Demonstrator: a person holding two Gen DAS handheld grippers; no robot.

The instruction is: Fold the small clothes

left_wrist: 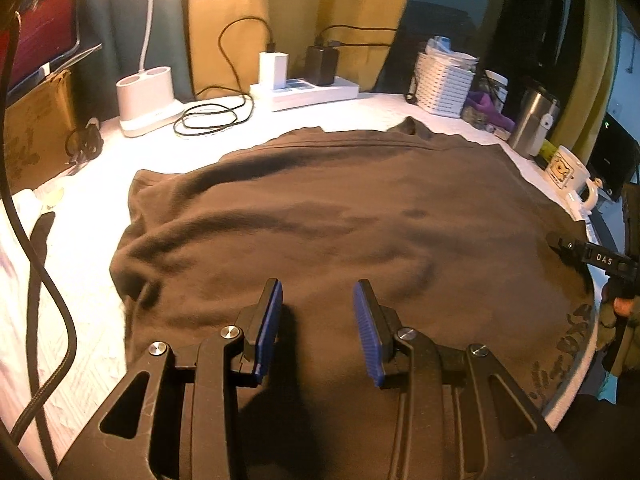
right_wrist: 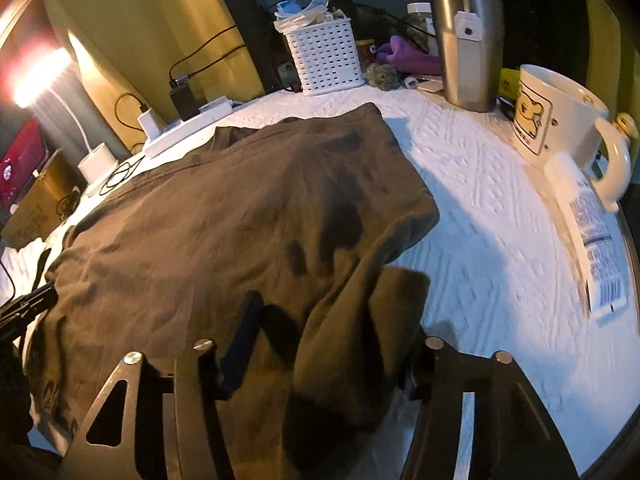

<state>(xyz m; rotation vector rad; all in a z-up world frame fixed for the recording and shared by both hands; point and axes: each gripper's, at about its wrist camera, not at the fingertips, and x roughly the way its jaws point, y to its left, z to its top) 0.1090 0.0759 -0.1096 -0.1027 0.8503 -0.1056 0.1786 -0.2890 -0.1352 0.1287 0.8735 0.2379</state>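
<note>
The brown shirt (left_wrist: 340, 216) lies spread on the white tabletop (right_wrist: 480, 208), its right edge bunched up between the right gripper (right_wrist: 320, 344), which clasps that fold. The left gripper (left_wrist: 318, 328) hovers over the near hem, jaws apart and empty.

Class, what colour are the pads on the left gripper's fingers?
Blue, ribbed pads on black fingers; clearest in the left wrist view.

The left gripper (left_wrist: 318, 322) points down at a slant, and its two blue fingers (left_wrist: 270, 326) stand apart with nothing between them. The right gripper (right_wrist: 328, 344) points down the same way. A fold of the brown shirt (right_wrist: 224, 216) sits between its fingers, which look closed on it.
</note>
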